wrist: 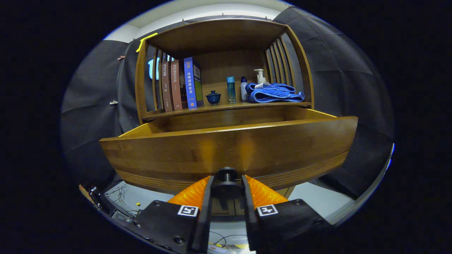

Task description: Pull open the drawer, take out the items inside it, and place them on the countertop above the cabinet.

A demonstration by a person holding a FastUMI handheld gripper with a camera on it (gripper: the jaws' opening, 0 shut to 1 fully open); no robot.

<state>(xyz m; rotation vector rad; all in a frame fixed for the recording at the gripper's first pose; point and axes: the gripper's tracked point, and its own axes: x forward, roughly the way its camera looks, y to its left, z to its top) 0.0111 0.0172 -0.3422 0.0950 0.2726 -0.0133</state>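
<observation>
Fingers (227, 187) clenched on drawer knob (227, 175); drawer (229, 151) pulled out, inside hidden. Shelf (226, 106) above: books (180, 84), cup (213, 97), bottles (231, 89), towel (273, 93).

The gripper (227, 185) has its two fingers closed on the knob (227, 175), one finger on each side of it, at the near face of the drawer (229, 151). The drawer stands pulled out toward the near side, below the countertop (226, 107) of the cabinet. On the countertop, books (180, 85) stand upright at the left. To their right sits a small lidded cup (213, 97), then a tall bottle (231, 89), then a smaller bottle (243, 89). At the far right lies a folded towel (275, 93), with a pump bottle (260, 77) behind it. A wooden roof (215, 35) spans above the countertop.
</observation>
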